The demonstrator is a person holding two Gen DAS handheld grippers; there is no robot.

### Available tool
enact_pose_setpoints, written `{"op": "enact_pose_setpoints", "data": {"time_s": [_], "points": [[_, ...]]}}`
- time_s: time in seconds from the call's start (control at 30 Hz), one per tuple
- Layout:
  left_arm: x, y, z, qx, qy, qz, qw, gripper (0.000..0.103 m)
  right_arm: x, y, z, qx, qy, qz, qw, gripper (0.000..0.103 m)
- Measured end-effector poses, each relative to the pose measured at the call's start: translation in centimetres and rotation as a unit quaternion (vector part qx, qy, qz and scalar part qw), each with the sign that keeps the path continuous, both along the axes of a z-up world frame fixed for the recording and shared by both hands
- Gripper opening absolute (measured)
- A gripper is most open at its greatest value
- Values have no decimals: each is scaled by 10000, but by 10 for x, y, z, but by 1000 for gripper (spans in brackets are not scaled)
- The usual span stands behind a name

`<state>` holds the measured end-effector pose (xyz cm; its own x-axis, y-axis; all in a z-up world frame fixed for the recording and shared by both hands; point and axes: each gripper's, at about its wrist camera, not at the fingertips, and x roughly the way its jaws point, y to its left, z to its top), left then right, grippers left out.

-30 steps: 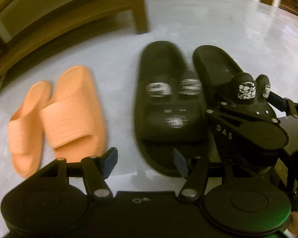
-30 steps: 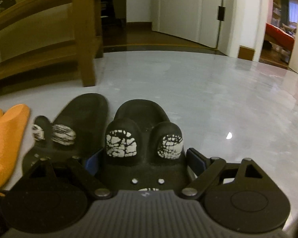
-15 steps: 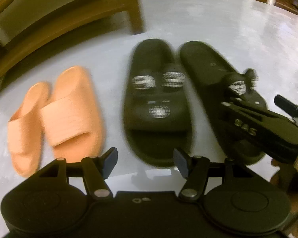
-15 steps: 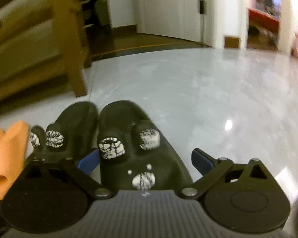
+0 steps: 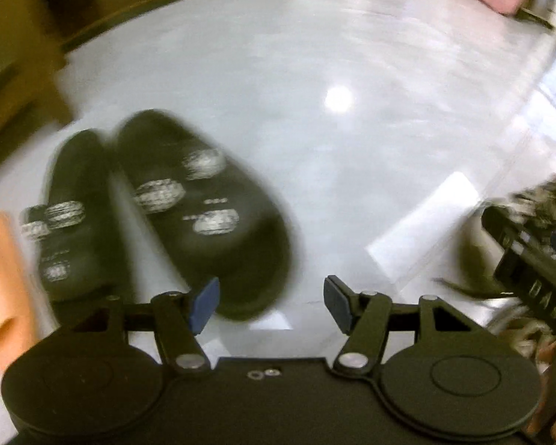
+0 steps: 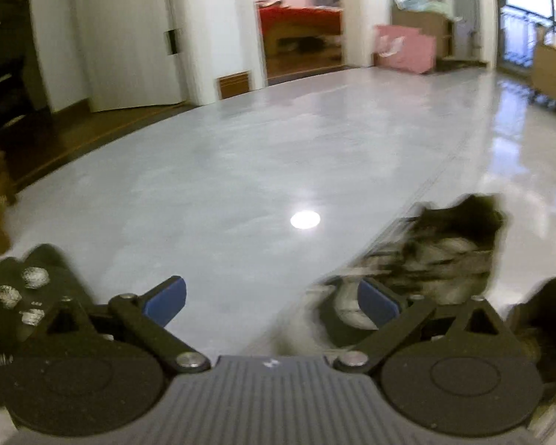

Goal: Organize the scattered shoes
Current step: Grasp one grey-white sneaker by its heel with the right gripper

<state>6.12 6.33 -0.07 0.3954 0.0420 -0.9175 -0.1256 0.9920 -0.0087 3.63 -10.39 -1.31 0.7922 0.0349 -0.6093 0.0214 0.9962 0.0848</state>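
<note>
A: Status of the black slippers (image 5: 166,215)?
B: Paired side by side on the floor (image 5: 315,74), beside an orange slipper (image 5: 0,278).
A: Grippers?
B: Left gripper (image 5: 270,302) and right gripper (image 6: 272,298) both gape, empty. A furry patterned shoe (image 6: 437,256) lies apart, seemingly unsorted.

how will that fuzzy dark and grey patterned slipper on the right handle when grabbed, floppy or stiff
The fuzzy dark and grey patterned slipper looks plush, so it is probably soft, light and likely to squash or sag between the pads. On the glossy pale floor it would probably slide if nudged, not roll.
</note>
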Motion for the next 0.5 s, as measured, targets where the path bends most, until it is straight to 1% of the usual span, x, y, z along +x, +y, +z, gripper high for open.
{"op": "enact_pose_setpoints", "data": {"time_s": [0.07, 0.1, 0.13, 0.17, 0.2, 0.23, 0.3, 0.33, 0.43, 0.5], "points": [[8, -25, -1, -2, -16, -384, 9993, 62, -10, -20, 3, -118, -138, -439, 9989, 100], [12, -36, -2, 11, -13, -582, 9983, 62, -18, -31, 7, -173, -291, -821, 9960, 100], [18, -54, -3, 21, -17, -928, 9957, 62, -24, -41, 9, -212, -400, -1090, 9930, 100], [21, -64, -3, 12, -48, -1119, 9937, 62, -30, -50, 11, -280, -527, -1406, 9883, 102], [24, -74, -2, -6, -105, -1311, 9913, 62, -40, -60, 13, -379, -699, -1873, 9791, 102], [27, -84, -1, -25, -161, -1502, 9885, 62, -45, -66, 13, -394, -724, -2042, 9754, 102], [33, -97, 1, -115, -253, -1768, 9839, 62, -51, -76, 11, -358, -623, -2125, 9745, 102], [38, -106, 4, -249, -328, -1934, 9803, 62, -50, -79, 8, -363, -507, -2062, 9765, 102], [48, -121, 4, -432, -366, -2061, 9769, 62, -47, -79, 3, -601, -374, -2159, 9738, 102], [52, -127, 0, -443, -342, -2097, 9762, 62, -47, -81, 3, -721, -362, -2238, 9713, 102]]}}
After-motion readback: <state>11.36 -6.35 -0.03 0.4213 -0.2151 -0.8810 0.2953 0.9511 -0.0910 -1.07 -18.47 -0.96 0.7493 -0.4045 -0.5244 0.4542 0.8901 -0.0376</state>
